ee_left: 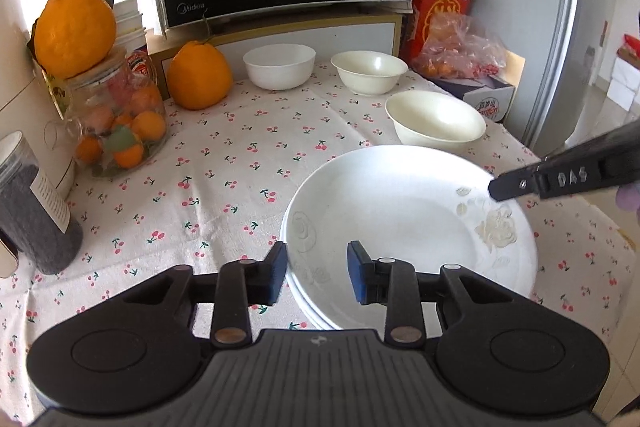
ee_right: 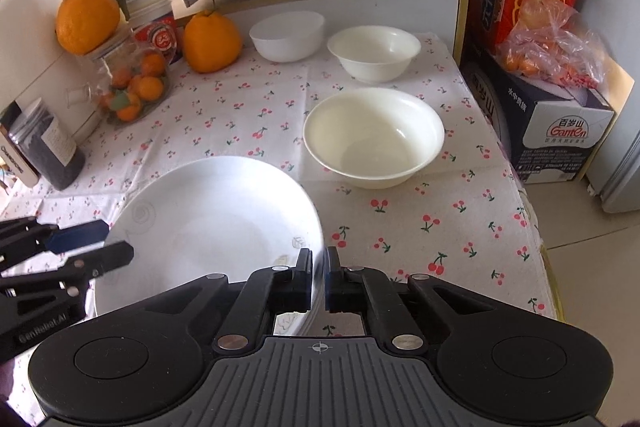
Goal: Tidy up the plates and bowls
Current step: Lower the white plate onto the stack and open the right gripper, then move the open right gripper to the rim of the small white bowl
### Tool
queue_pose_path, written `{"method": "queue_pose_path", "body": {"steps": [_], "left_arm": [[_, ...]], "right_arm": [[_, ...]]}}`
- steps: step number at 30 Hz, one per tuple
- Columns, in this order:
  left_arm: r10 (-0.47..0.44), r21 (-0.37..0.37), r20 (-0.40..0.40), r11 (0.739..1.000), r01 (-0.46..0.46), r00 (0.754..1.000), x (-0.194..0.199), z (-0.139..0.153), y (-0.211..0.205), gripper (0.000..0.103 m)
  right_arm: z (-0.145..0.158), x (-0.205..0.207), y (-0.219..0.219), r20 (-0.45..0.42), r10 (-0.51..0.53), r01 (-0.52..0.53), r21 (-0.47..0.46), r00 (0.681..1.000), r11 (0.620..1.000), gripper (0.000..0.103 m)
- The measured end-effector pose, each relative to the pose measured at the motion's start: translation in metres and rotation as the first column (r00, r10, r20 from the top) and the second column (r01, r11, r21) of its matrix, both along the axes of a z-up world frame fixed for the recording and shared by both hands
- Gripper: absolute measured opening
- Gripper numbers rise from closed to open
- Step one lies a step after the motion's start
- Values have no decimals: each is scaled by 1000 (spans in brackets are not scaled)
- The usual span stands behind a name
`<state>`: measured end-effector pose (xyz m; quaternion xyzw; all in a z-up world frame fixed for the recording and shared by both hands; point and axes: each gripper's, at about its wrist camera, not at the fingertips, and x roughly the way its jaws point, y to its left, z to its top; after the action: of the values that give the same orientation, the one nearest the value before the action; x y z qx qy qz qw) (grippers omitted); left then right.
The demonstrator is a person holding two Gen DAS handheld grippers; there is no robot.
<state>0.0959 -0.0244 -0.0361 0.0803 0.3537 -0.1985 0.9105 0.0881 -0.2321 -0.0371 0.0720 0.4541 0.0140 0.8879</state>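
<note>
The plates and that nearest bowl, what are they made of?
The plates look like glazed white ceramic or opal glass: glossy glare, faint printed flowers. The nearest bowl looks cream and slightly translucent with a softer sheen, perhaps melamine or milk glass; the pictures cannot settle it.

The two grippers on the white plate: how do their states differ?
The right gripper has its jaws nearly closed, pinching the rim of the shallow white floral plate. The left gripper has its jaws wide apart, straddling the opposite rim without gripping. Both sit at the plate's edges above the cherry-print tablecloth.
</note>
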Motion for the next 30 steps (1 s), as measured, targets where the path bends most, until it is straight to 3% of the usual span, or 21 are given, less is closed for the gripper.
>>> {"method": "queue_pose_path", "body": {"steps": [7,13,17,18,19,20,30], "left_arm": [[-29,22,28,999,28,999,-3,2,-9,42],[-36,35,54,999,34,998,-6,7,-11,73],[-16,16,54,1000,15,998,-5,11,-8,94],[-11,14,56,1000,10,998,-4,12,-8,98],[-3,12,60,1000,2,998,-4,13,-7,99],[5,10,65,1000,-6,998,-4,15,-7,101],[136,-28,71,990,-135,988,13,29,6,102]], "right_arm": [[-1,1,3,-8,8,-8,-9,1000,1000,6],[6,2,0,-10,-11,12,20,1000,1000,17],[14,6,-4,3,-26,26,61,1000,998,41],[17,7,-5,9,-33,32,72,999,997,54],[20,8,-5,13,-42,40,81,999,996,67],[23,9,-6,18,-50,48,89,999,995,70],[53,28,-16,53,-110,100,158,993,982,82]]}}
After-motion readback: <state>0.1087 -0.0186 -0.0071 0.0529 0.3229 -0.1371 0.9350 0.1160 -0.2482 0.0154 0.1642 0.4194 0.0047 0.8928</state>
